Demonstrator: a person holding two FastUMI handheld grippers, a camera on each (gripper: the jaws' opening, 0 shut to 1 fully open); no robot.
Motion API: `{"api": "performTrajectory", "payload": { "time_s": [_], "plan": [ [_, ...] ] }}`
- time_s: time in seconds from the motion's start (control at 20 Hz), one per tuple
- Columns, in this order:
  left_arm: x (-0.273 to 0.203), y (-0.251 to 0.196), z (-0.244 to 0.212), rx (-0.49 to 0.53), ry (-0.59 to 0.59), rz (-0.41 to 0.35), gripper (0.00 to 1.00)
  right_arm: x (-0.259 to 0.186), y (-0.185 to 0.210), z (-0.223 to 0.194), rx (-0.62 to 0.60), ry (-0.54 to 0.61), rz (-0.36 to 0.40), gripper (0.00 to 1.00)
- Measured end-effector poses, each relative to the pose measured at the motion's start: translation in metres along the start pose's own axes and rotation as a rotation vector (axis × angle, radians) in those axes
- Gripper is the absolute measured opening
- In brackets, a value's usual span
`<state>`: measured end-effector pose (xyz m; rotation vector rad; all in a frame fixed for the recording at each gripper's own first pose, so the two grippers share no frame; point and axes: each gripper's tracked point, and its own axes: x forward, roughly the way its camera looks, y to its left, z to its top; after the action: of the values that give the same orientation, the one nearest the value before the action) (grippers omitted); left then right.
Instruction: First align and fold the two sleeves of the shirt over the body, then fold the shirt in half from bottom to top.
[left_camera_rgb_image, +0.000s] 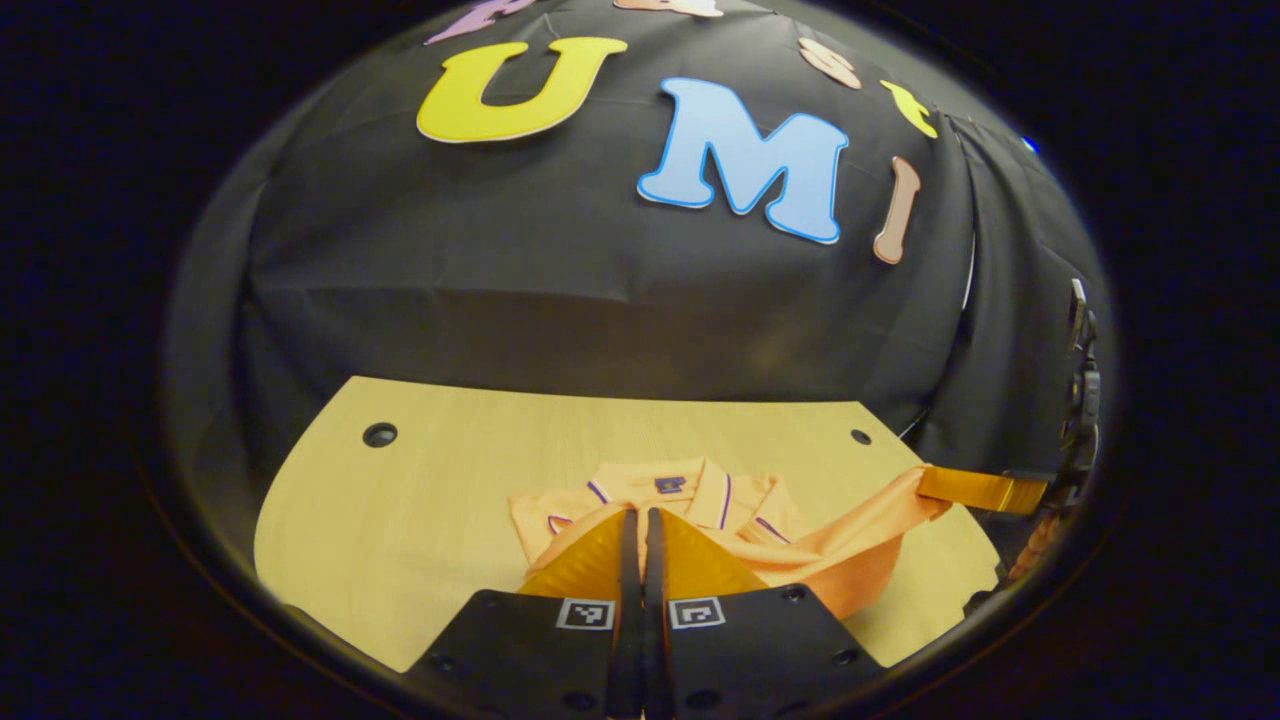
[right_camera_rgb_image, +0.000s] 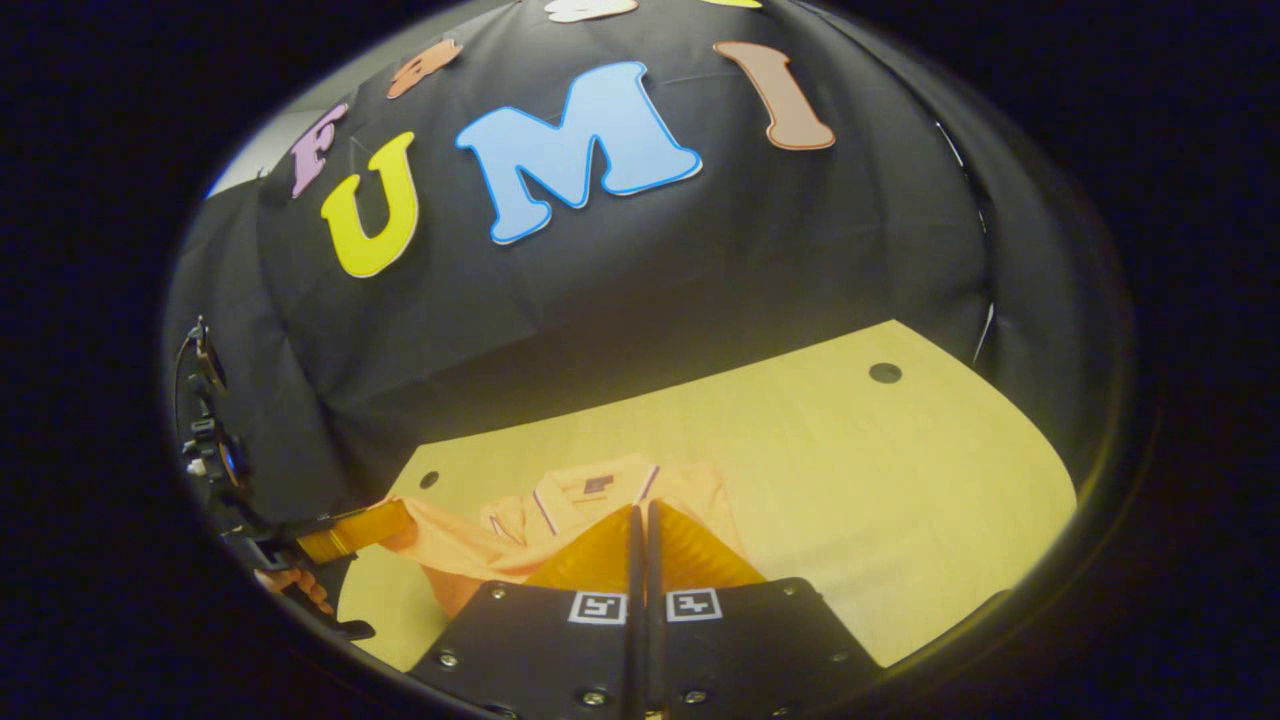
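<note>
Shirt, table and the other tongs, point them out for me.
shirt (left_camera_rgb_image: 690, 490), left gripper view, collar.
table (right_camera_rgb_image: 850, 480), right gripper view, bare top.
left tongs (right_camera_rgb_image: 350, 535), right gripper view, a finger gripping the shirt's edge.

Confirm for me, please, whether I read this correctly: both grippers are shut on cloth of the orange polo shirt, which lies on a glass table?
Not quite: the table is light wood, not glass, as the right gripper view shows. The rest holds: the left gripper and the right gripper each have their fingers closed on cloth of the orange polo shirt, which lies on it.
</note>
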<state>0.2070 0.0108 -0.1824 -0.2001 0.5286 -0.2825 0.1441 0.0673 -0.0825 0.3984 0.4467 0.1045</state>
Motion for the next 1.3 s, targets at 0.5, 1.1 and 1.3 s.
{"api": "performTrajectory", "payload": {
  "time_s": [0.5,1.1,1.3],
  "plan": [
    [0.066,0.048,0.010,0.003,0.018,0.010,0.06,0.082,0.002,0.016,-0.028,0.022,-0.074,0.00],
    [0.135,0.079,-0.032,0.061,0.101,0.083,0.06,0.154,-0.016,-0.020,-0.127,0.114,-0.179,0.00],
    [0.135,0.081,-0.036,0.080,0.103,0.114,0.07,0.163,-0.016,-0.028,-0.146,0.123,-0.173,0.01]
  ]
}}
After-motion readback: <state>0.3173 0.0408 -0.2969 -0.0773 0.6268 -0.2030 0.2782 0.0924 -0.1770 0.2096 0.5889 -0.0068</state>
